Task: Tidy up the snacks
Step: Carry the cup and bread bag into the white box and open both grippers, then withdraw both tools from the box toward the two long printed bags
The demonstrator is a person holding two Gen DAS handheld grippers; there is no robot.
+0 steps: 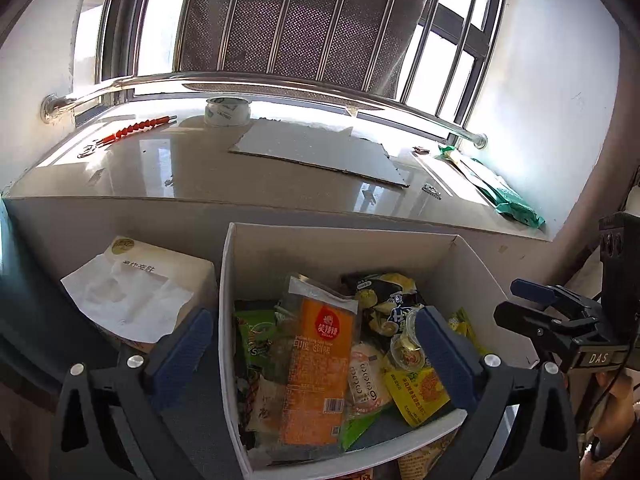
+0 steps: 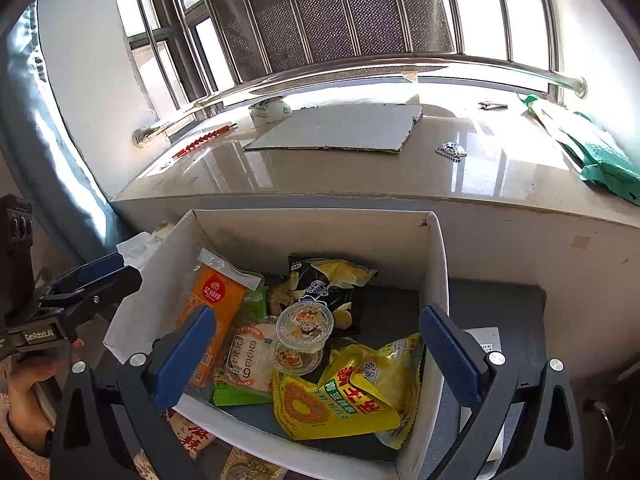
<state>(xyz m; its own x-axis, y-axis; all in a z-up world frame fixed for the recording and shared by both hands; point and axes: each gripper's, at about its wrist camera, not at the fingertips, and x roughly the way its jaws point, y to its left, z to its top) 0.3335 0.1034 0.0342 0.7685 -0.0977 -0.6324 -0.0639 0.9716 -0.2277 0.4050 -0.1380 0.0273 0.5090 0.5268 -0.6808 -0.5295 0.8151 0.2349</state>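
Observation:
A white open box holds loose snacks: an orange packet, a black and yellow chip bag, a yellow packet, a clear jelly cup and a green packet. My left gripper hangs open over the box's left half, nothing between its pads. My right gripper is open above the jelly cup and yellow packet, touching neither. Each gripper shows at the edge of the other view: the right gripper, the left gripper.
A tissue pack sits left of the box. Behind runs a stone windowsill with a cardboard sheet, tape roll and green bag. More snack packets lie outside the box's near wall. A hand holds the left gripper.

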